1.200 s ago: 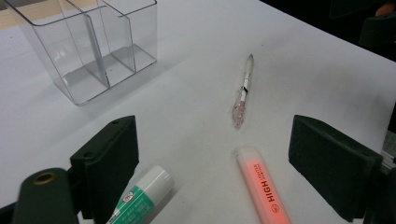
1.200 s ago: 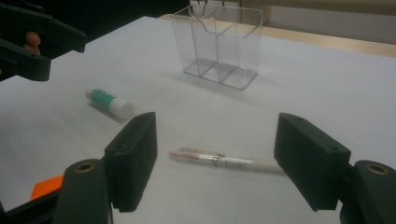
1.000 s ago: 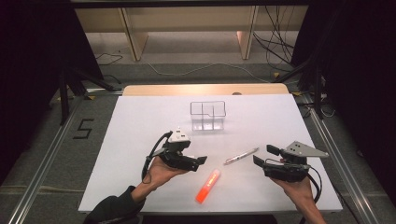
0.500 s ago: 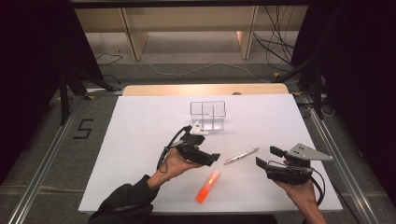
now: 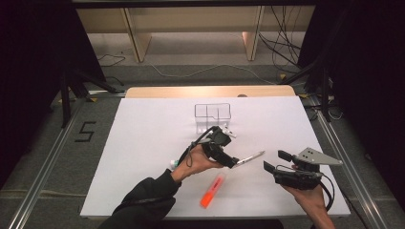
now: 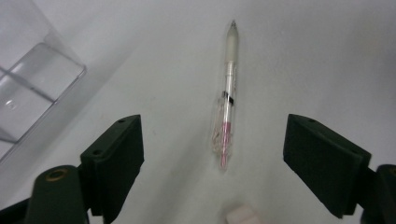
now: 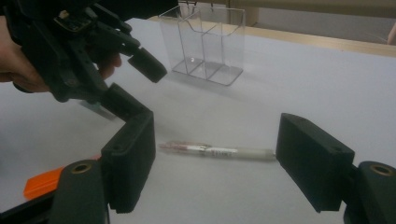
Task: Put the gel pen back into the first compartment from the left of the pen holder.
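High view, one white table [image 5: 143,143]. One clear plastic holder [image 5: 213,117] with divided compartments stands upright near the far middle; nothing seen inside it. One clear pen [image 5: 250,158] lies flat between the two grippers; one orange marker [image 5: 212,190] lies nearer the front edge. Two grippers: left gripper [image 5: 233,163], jaws apart and just been narrowing slightly, pen lying ungripped between them in the left gripper view [image 6: 226,116]; it has moved from the table's left toward the pen. Right gripper [image 5: 276,161] has jaws apart, holds nothing.
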Tool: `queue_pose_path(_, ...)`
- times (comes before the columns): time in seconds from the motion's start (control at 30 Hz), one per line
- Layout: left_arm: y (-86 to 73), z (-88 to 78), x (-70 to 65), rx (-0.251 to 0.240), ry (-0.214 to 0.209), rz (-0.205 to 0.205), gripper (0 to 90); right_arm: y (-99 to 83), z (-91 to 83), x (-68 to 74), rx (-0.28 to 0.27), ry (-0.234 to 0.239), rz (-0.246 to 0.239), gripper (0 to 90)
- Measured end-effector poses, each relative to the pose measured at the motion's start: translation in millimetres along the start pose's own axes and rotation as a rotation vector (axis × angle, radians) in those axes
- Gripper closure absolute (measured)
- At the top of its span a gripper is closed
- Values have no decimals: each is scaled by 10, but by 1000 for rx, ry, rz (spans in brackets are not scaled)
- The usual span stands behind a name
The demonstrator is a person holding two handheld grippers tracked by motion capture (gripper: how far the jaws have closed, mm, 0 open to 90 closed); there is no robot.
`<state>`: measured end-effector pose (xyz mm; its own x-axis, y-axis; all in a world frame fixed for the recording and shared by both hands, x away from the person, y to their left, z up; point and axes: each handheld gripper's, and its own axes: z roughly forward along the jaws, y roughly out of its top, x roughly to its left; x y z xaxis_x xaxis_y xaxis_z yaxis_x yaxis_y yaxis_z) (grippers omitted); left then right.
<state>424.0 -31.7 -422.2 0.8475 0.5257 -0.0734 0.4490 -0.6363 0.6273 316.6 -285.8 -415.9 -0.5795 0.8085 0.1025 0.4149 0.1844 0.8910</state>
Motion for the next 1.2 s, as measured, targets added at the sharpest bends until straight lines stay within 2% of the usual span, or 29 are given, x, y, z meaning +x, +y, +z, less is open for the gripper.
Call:
queue_pose_path(0.23,135,197,-40,56,-23,23,242,-13,-16,-10,0,-8,1,293)
queue_pose_path(0.57,199,418,-35,90,-33,25,323,-23,-32,-24,-1,-15,-2,295)
queue_pose_path(0.73,232,495,-49,105,-39,48,372,-25,-30,-27,1,-15,-1,295)
queue_pose_path(1.07,278,641,-80,131,-43,49,453,-33,-11,-26,7,-11,-2,297)
queue_pose_path(1.2,291,683,-94,147,-35,65,483,-33,-19,-30,7,-14,4,297)
